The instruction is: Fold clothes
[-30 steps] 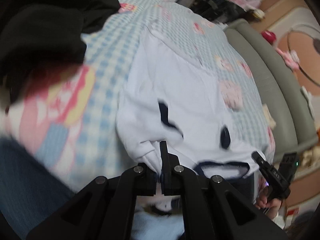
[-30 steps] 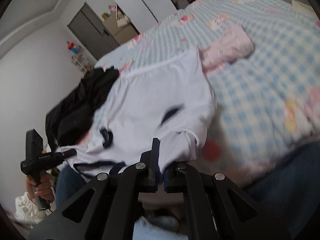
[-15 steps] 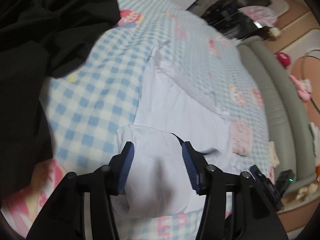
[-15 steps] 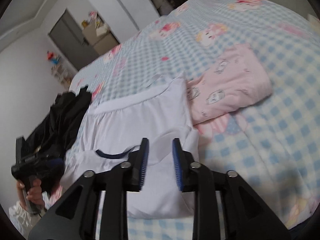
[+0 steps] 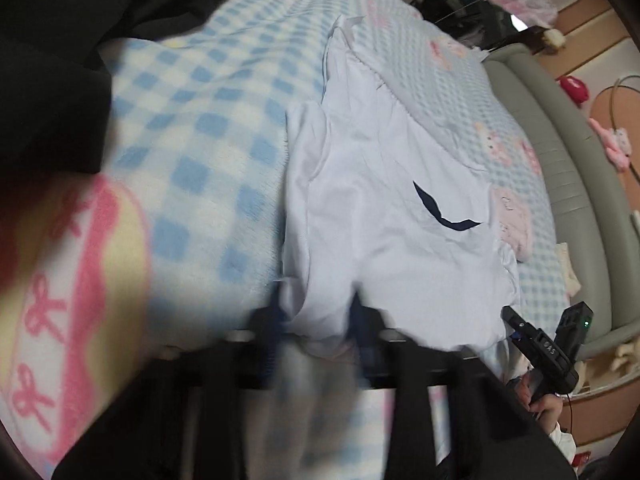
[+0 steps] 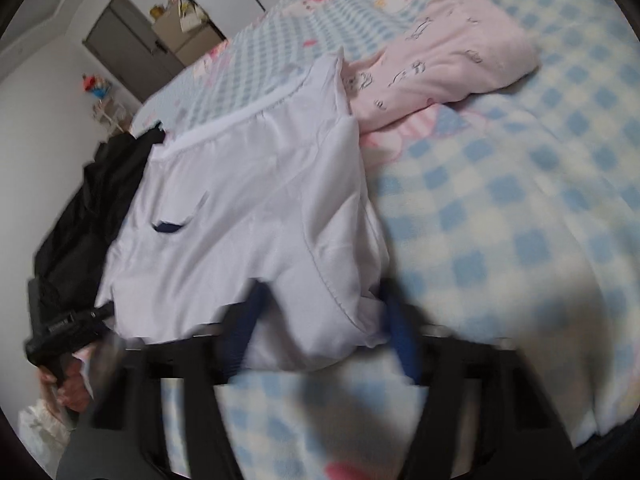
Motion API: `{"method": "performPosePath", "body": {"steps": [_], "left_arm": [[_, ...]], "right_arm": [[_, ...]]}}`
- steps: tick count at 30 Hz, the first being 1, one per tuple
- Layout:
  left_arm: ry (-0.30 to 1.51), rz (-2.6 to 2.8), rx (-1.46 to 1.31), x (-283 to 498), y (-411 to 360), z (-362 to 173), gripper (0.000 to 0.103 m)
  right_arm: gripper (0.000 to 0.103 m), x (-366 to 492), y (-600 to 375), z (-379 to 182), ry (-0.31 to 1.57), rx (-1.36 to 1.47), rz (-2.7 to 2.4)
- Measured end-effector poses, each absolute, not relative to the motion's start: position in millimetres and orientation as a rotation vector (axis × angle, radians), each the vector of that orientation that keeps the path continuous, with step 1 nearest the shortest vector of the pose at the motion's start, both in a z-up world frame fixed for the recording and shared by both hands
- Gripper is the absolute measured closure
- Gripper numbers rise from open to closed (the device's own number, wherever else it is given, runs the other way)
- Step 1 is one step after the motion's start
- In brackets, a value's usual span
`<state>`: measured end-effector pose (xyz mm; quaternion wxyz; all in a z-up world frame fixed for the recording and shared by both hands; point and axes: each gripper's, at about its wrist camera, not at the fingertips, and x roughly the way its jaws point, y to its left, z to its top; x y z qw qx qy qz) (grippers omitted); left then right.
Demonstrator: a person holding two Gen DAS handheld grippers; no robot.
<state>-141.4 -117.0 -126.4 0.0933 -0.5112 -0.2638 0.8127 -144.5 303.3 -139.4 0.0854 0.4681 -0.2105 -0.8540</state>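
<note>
Black clothing [image 5: 60,60] is heaped at the bed's left. The white garment [image 5: 380,208] is spread mid-bed on the checked blanket [image 5: 208,128]. Left tool [image 5: 316,320] and right tool [image 6: 320,320] are closing, near-edge fabric between the jaws, not clearly pinched. A folded pink garment [image 6: 444,52] lies touching on the right.

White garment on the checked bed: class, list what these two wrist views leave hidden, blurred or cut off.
- Left wrist view: left gripper fingers are smeared by motion blur; its jaws are closing with the white garment hem between them, contact unclear.
- Right wrist view: right gripper, also closing, is blurred; fabric covers the fingers' inner faces.
- Black clothing: cut off by the left view's edge.
- Pink garment: its near end tucks behind the white one.
</note>
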Motion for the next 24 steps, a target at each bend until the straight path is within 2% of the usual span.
{"method": "performPosePath", "body": {"steps": [3,8,12,15,16,19,24], "left_arm": [[-0.696,2.462,-1.459,-129.5,-107.2,-100.2,0.085],[-0.69,2.426,-1.42,-92.8,-107.5,-65.2,0.086],[-0.693,2.326,-1.555,-56.3,-110.6,-79.5,0.085],[-0.682,2.265,-1.703,-41.9,-117.2,-111.8,0.081],[-0.71,2.243,-1.742,-40.1,-122.7,-121.8,0.077],[-0.816,2.213,-1.696,-32.2,-138.4,-123.4,0.071],[-0.749,2.335,-1.601,-29.9,-145.0,-107.3,0.071]], "right_arm": [[0.082,-125.9,301.3,-118.6,-0.624,1.31,-2.568],[0.083,-79.4,311.4,-93.1,-0.656,1.266,-2.565],[0.082,-36.7,323.4,-89.7,-0.699,1.32,-2.57],[0.082,-15.4,330.7,-115.7,-0.693,1.475,-2.548],[0.082,-13.3,332.9,-121.2,-0.701,1.507,-2.537],[0.08,-9.7,339.5,-124.2,-0.721,1.545,-2.534],[0.079,-10.1,343.5,-89.8,-0.648,1.433,-2.651]]}}
